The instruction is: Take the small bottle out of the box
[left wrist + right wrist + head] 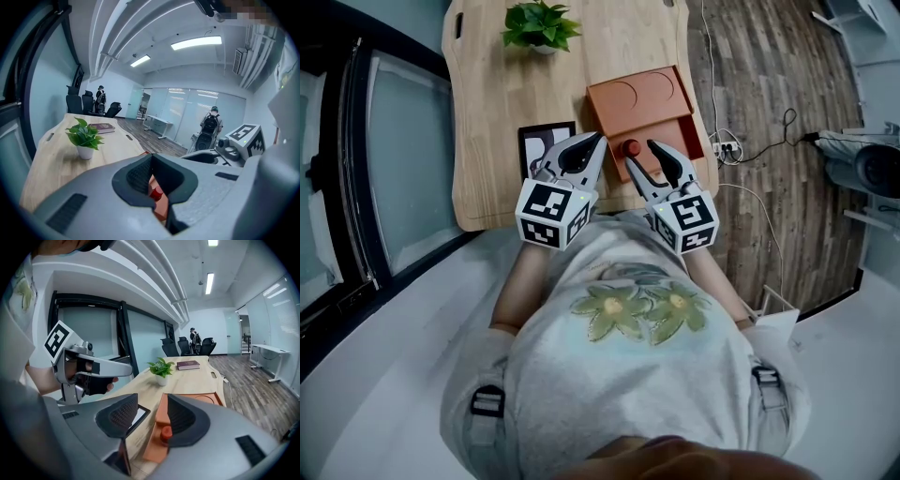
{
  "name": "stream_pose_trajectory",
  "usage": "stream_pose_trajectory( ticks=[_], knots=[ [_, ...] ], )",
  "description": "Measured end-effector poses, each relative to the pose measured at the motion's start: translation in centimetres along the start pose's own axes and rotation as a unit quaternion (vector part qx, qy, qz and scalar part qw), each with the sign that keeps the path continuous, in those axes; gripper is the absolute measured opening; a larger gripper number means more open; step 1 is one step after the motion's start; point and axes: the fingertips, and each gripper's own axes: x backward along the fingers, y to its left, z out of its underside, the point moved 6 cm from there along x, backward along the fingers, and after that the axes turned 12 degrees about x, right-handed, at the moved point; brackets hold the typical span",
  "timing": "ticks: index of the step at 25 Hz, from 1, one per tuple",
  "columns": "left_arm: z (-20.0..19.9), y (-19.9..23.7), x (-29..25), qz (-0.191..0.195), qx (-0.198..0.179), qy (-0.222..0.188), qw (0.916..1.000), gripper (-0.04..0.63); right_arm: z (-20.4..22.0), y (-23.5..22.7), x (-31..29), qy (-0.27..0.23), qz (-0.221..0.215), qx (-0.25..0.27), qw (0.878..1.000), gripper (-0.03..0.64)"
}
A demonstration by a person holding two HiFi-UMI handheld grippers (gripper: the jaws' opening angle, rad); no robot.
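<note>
A small bottle with a red cap [632, 148] stands in the near part of the orange-brown box [649, 105] on the wooden table [497, 112]. My right gripper [643, 155] is open, with its left fingertip just beside the bottle. In the right gripper view the bottle [166, 433] shows beyond the open jaws [150, 420], close to the right pad and not pressed by either. My left gripper [592, 141] hovers at the box's left edge, shut and empty. Its own view shows the red cap [156, 193] through the narrow slit between its pads.
A potted plant [540, 25] stands at the far end of the table. A black-framed tablet [546, 145] lies left of the box, under my left gripper. A dark book [188, 365] lies beyond the plant. Cables and a power strip [727, 147] lie on the floor to the right.
</note>
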Motion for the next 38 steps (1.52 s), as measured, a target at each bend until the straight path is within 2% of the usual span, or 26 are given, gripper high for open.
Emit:
stream_pose_trajectory(
  ticks=[12, 38],
  knots=[
    [0.7, 1.5, -1.4, -0.005, 0.012, 0.016, 0.9998, 0.008, 2.5, -0.3, -2.7, 0.042, -0.015, -0.002, 0.999, 0.187],
    [2.3, 3.2, -2.6, -0.014, 0.029, 0.05, 0.9982, 0.008, 6.3, -1.3, -5.7, 0.103, -0.014, -0.006, 0.995, 0.189]
  ],
)
